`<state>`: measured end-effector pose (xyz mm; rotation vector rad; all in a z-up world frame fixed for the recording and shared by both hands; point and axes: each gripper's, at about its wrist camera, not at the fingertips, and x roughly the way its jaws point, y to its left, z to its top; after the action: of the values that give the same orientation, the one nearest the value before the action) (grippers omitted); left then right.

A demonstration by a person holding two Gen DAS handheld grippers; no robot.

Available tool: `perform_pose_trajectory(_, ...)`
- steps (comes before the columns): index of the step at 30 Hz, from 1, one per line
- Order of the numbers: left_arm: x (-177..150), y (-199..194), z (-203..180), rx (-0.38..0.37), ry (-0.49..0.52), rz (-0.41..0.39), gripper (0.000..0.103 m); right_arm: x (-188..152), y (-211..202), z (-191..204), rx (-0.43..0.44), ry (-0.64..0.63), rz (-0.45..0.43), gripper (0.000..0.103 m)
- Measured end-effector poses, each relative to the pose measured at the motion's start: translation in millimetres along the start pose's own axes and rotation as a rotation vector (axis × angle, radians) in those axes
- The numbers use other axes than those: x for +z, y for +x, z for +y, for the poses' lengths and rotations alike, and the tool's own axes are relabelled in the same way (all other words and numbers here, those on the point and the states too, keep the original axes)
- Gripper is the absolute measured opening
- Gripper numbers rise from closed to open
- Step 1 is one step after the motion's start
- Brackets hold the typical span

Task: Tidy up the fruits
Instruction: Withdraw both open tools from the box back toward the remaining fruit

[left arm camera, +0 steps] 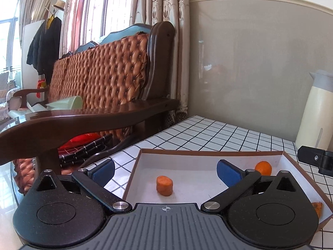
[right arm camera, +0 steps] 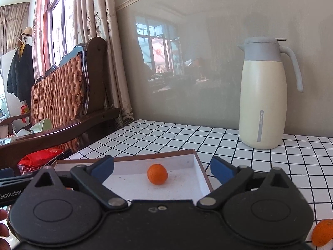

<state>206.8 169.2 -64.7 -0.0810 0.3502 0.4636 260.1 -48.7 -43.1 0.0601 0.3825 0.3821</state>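
Note:
A shallow white box with brown rim (left arm camera: 208, 152) lies on the checked table. In the left wrist view a carrot chunk (left arm camera: 164, 185) stands upright inside it, between the wide-open blue pads of my left gripper (left arm camera: 165, 171). A small orange (left arm camera: 263, 168) sits in the box's far right part, behind the right pad. Another orange-coloured piece (left arm camera: 317, 207) shows at the box's near right corner. In the right wrist view my right gripper (right arm camera: 162, 169) is open and empty, with the orange (right arm camera: 157, 174) in the box (right arm camera: 200, 167) between its pads. A second orange (right arm camera: 323, 232) lies on the table at bottom right.
A cream thermos jug (right arm camera: 263, 91) stands at the back of the table by the wall; it also shows in the left wrist view (left arm camera: 314, 112). A wooden sofa with a dark armrest (left arm camera: 83, 120) borders the table's left side. The right gripper's body (left arm camera: 316, 159) shows at the right edge.

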Motion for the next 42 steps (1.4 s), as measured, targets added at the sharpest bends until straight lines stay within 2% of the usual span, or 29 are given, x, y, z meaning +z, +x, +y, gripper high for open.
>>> perform_pose_trajectory(9,-2,-31,2,-0.008,0.027,0.012,0.103,3,-28,-1,0.002,0.017,0.001,0.097)
perform_pose_trajectory(24,4,-120,-1,-0.055,0.048,-0.063,0.103,-4,-98,-11,-0.018,0.028,-0.014,0.097)
perform_pose_trajectory(31,-8,-142,-23,-0.158,0.096,-0.074,0.103,-27,-130,-33,-0.068,0.054,-0.012,0.097)
perform_pose_trajectory(42,-41,-148,-90,-0.345,0.170,-0.044,0.103,-64,-168,-91,-0.224,0.127,0.011,0.097)
